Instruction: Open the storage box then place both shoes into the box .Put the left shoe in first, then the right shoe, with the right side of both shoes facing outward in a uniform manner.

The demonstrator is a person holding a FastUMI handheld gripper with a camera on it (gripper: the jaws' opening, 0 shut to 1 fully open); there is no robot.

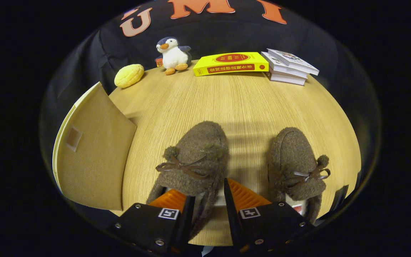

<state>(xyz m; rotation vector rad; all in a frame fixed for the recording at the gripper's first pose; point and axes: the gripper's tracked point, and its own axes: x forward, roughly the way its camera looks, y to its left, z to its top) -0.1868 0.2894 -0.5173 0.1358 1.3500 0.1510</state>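
From the claw's camera, the claw point(207, 203) is straddling the right wall of the left shoe point(194, 160): one finger inside the opening, one outside, apparently pinching it. Loading the left shoe first seems underway; next comes carrying it to the opened box point(95, 157) at the bench point(248, 103)'s left edge. Both shoes are pointing toward the far edge, the right shoe point(296, 164) alongside.

Gripper point(207, 200): fingers straddle the right wall of the left shoe point(194, 157), one finger inside the opening, the other outside; contact w/ both pads unclear. Right shoe point(296, 164) just beside, toes pointing away, both on table point(248, 103). Box point(91, 150) w/ lid up stands left of the shoes. Beyond: bun point(129, 75), penguin point(172, 55), yellow book point(231, 63), book stack point(288, 66).
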